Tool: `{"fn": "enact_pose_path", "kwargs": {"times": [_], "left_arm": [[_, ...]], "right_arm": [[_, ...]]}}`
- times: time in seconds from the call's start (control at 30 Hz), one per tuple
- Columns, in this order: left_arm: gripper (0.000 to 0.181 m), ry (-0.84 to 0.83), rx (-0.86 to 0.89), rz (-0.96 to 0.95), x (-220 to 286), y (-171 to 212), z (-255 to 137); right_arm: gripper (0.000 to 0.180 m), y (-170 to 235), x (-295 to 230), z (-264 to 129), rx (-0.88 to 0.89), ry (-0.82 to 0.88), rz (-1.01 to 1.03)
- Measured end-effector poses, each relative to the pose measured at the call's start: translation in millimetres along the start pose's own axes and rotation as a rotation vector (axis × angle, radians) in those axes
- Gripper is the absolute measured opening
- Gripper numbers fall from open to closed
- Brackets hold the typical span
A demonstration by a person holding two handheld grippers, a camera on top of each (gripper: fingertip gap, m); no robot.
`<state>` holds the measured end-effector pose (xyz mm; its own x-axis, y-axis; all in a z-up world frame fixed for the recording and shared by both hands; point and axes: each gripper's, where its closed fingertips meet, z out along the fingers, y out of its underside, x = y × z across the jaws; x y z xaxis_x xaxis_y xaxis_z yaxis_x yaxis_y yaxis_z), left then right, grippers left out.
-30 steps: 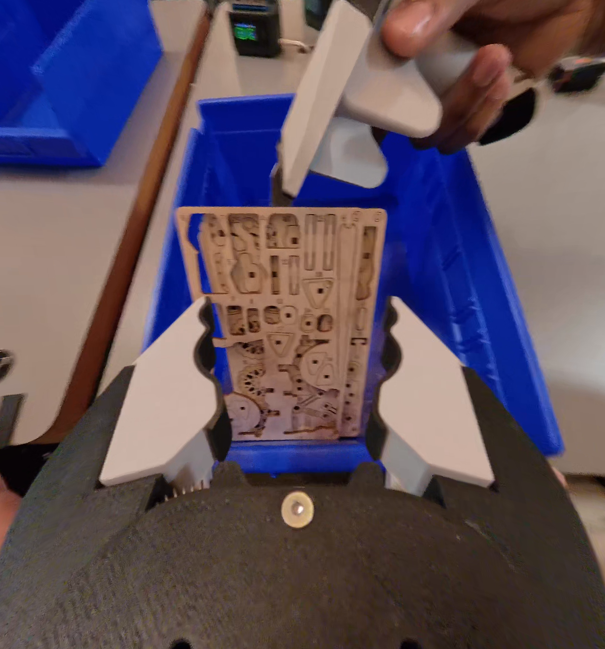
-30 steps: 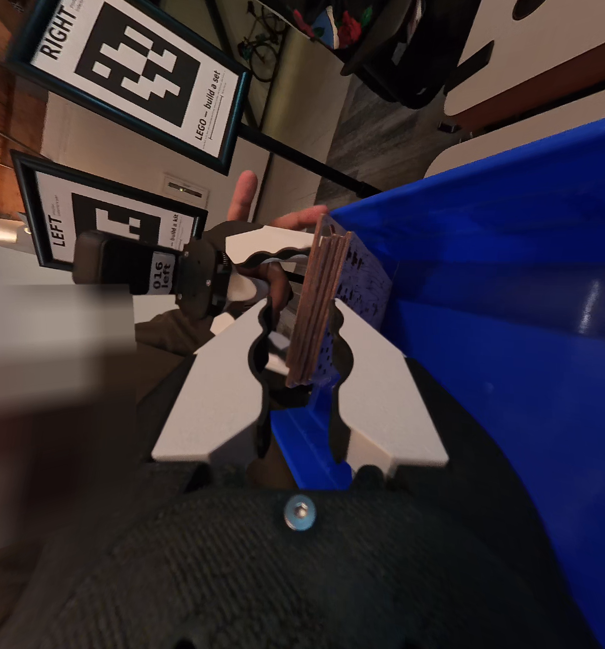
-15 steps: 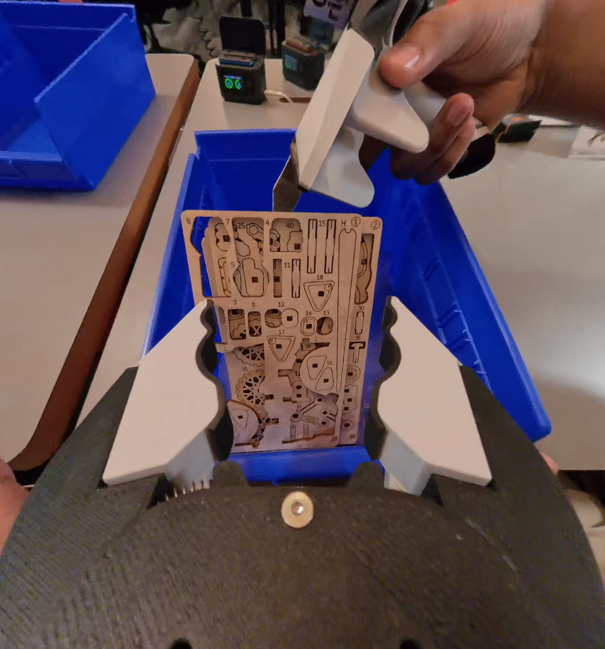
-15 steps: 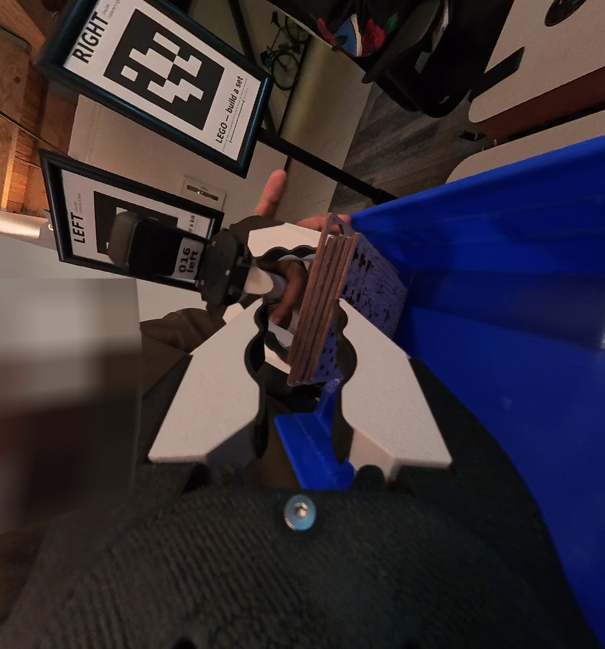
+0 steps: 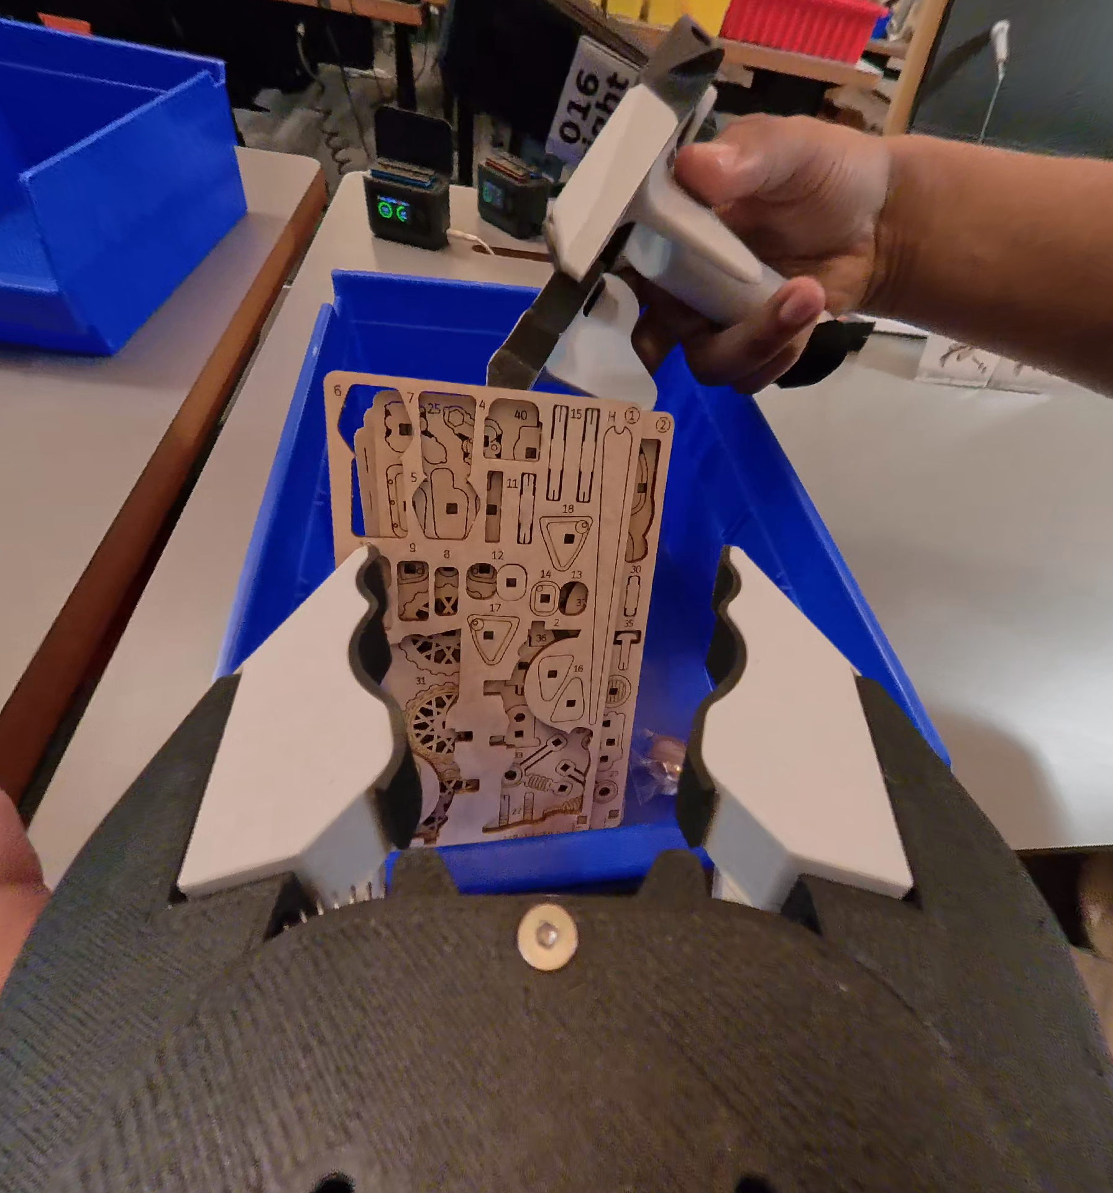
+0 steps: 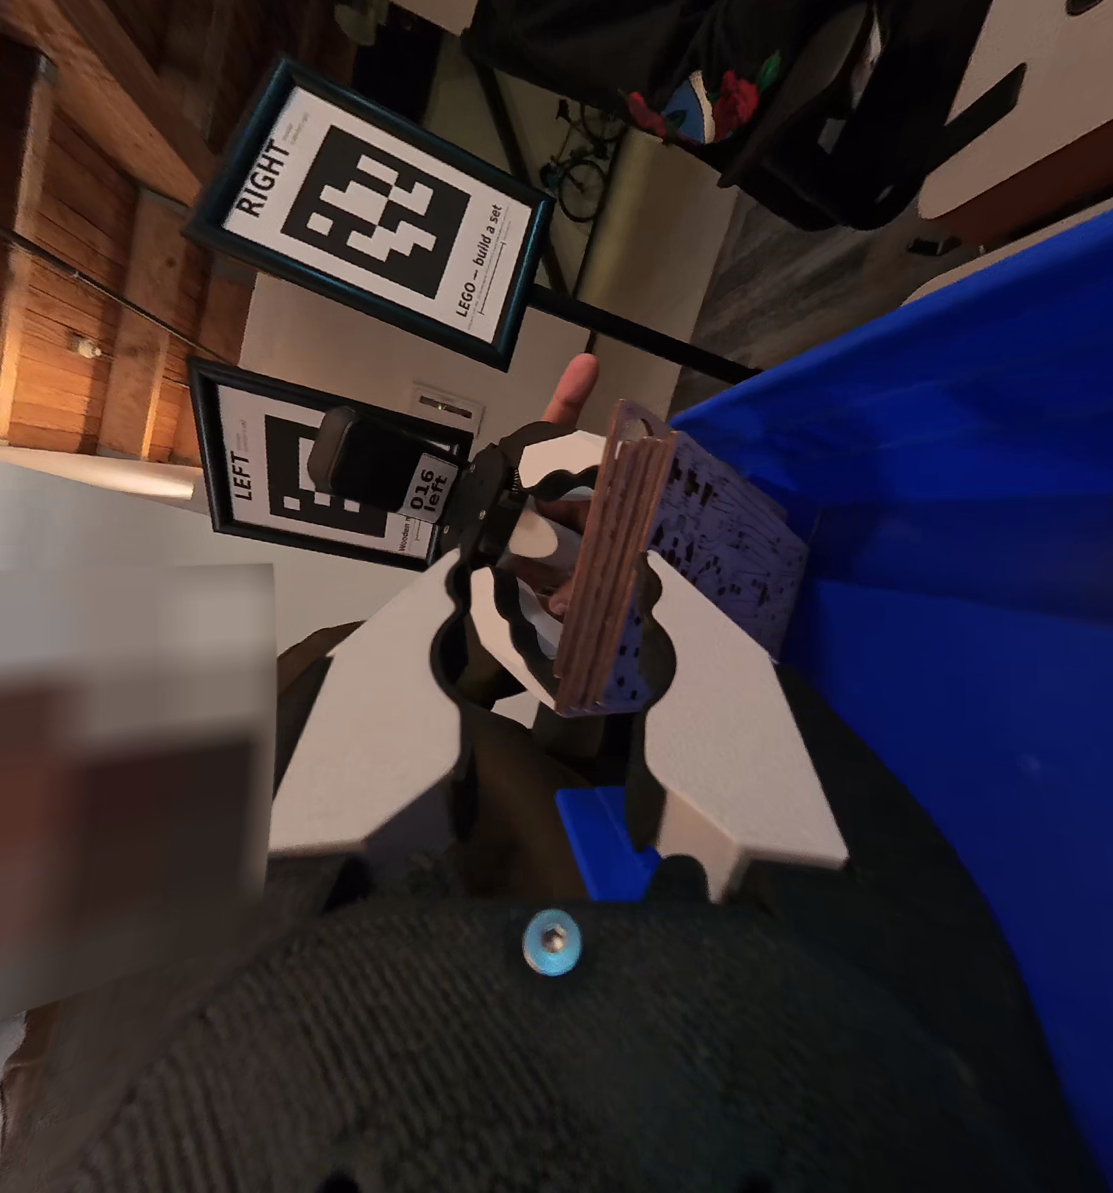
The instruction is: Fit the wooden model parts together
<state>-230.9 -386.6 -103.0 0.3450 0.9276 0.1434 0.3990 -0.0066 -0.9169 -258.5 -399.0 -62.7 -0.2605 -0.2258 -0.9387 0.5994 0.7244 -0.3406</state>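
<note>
A stack of laser-cut wooden sheets (image 5: pixel 495 581) stands upright over the open blue bin (image 5: pixel 799 516). My right gripper (image 5: pixel 528 368), held by a hand (image 5: pixel 799 213), comes down from above and pinches the stack's top edge. In the right wrist view the stack (image 6: pixel 612 568) sits edge-on between the right gripper's (image 6: pixel 550 568) fingers, against the right finger. My left gripper (image 5: pixel 547 558) is open, its fingers either side of the sheets without gripping them. The left gripper also shows in the right wrist view (image 6: pixel 528 503). A small clear bag (image 5: pixel 660 762) lies in the bin.
A second blue bin (image 5: pixel 121 213) sits on the far-left table. Two black charger boxes (image 5: pixel 405 206) stand behind the bin. A brown table edge (image 5: pixel 153 484) runs along the left. Framed marker signs (image 6: pixel 373 206) hang beyond the right gripper. Tip to tip, the grippers are about 6 cm apart.
The right gripper has risen with the sheet stack relative to the bin. The left gripper has stayed open around the sheets and its view has tilted up to show more of the room.
</note>
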Motion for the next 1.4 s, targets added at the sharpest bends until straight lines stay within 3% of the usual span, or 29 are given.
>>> {"fn": "enact_pose_path", "kwargs": {"times": [0.13,0.3,0.5,0.73,0.9,1.07,1.17,1.23,1.4], "left_arm": [[0.098,0.010,0.014,-0.022,-1,4,0],[0.095,0.018,0.043,-0.001,-3,10,4],[0.084,0.038,0.122,-0.018,-5,11,2],[0.085,0.045,0.126,-0.009,-7,17,6],[0.082,0.057,0.181,-0.021,-7,10,2],[0.079,0.062,0.203,-0.022,-6,8,0],[0.079,0.069,0.211,-0.020,-5,7,0],[0.078,0.070,0.216,-0.017,-5,7,-1],[0.077,0.079,0.241,-0.030,-5,6,-3]], "right_arm": [[0.040,1,10,-1,0.006,0.071,-0.053],[0.053,1,12,-2,0.006,0.110,-0.086],[0.057,4,10,-3,0.023,0.002,0.043],[0.059,6,26,-2,0.003,0.118,0.058],[0.062,9,42,-3,-0.052,0.282,-0.050],[0.040,14,27,1,-0.090,0.208,-0.094],[0.031,13,33,1,-0.085,0.249,-0.116],[0.033,12,40,-1,-0.088,0.309,-0.134],[0.062,29,76,-10,-0.236,0.610,-0.235]]}}
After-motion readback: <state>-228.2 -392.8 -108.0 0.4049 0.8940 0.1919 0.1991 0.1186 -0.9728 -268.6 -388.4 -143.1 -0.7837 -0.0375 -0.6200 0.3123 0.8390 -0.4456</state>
